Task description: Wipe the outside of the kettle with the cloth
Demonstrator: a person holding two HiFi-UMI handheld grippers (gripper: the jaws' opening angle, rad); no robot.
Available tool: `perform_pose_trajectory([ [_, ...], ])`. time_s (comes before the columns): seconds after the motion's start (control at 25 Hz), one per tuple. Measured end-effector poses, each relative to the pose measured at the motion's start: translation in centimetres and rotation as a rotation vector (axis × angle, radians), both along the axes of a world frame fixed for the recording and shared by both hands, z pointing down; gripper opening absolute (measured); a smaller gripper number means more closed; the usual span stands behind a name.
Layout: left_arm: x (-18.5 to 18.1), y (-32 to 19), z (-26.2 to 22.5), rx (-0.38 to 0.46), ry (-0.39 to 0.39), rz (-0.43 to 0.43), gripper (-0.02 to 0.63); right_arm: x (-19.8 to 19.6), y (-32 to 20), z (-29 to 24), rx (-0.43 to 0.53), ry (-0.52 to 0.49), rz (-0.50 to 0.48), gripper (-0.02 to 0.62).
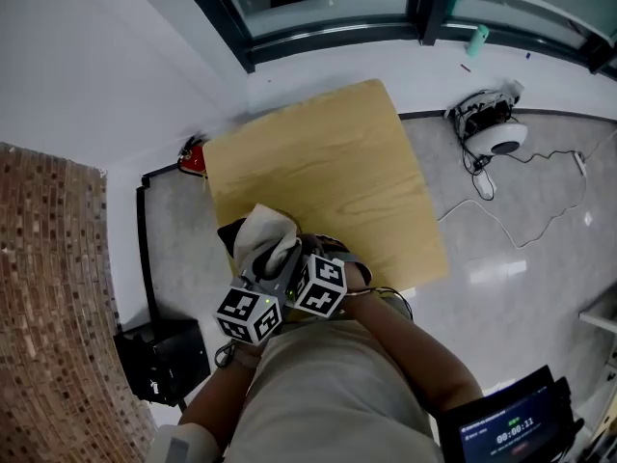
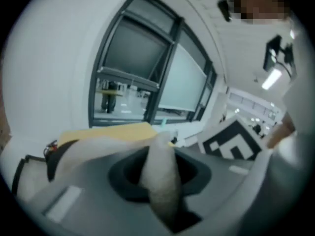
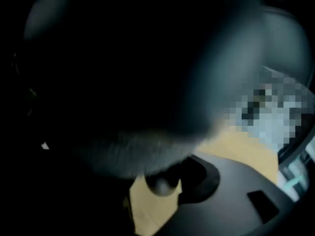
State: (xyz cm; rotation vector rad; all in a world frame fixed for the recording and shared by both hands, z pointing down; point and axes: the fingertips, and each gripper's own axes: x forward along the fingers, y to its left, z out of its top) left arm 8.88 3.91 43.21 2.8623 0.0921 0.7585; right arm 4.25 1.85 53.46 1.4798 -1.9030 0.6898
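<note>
Table [image 1: 337,162]: light wooden top, square, set at an angle.
Floor [image 1: 521,268]: pale and glossy.
Wall [image 1: 48,336]: reddish brick, along the left edge.
Window [image 1: 386,17]: dark frame across the top.
Device [image 1: 499,138]: white, round, on the floor, trailing cables [image 1: 540,215].
Box [image 1: 164,360]: black, beside the brick.
Screen [image 1: 511,434]: lit, bottom right.

The pale wooden bench [image 1: 328,172] spreads ahead of the left tongs [image 1: 275,258] and right tongs [image 1: 307,254], which hang over its near edge. It stands on a grey floor [image 1: 521,239]. There a white round device [image 1: 496,135] with cables lies far ahead-right of them, and a black box [image 1: 162,355] near their left.
</note>
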Motion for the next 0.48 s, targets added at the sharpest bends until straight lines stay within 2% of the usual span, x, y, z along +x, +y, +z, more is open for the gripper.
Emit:
perform_pose_trajectory([
  [0.04, 0.2, 0.3, 0.4, -0.016, 0.003, -0.016, 0.092, 0.1, 0.7, 0.4, 0.028, -0.067, 0.046, 0.240],
  [0.08, 0.4, 0.5, 0.3, 0.000, 0.009, -0.022, 0.092, 0.3, 1.8, 0.6, 0.055, -0.125, 0.100, 0.296],
  [0.2, 1.4, 0.1, -1.4, 0.039, 0.077, -0.044, 0.094, 2.2, 6.6, 1.1, 0.118, -0.207, 0.247, 0.296],
  [0.28, 2.4, -0.2, -1.6, 0.137, 0.087, -0.050, 0.095, 4.6, 9.6, 0.1, 0.175, -0.216, 0.316, 0.296],
  [0.36, 3.4, 0.4, -0.7, 0.310, 0.055, -0.039, 0.097, 7.6, 10.4, -3.8, 0.270, -0.178, 0.290, 0.295],
  [0.44, 3.9, 1.8, 0.4, 0.477, 0.031, -0.023, 0.098, 9.7, 8.4, -9.5, 0.347, -0.126, 0.159, 0.295],
  [0.48, 4.0, 2.8, 0.9, 0.529, 0.027, -0.010, 0.098, 10.1, 6.5, -12.0, 0.359, -0.117, 0.072, 0.295],
])
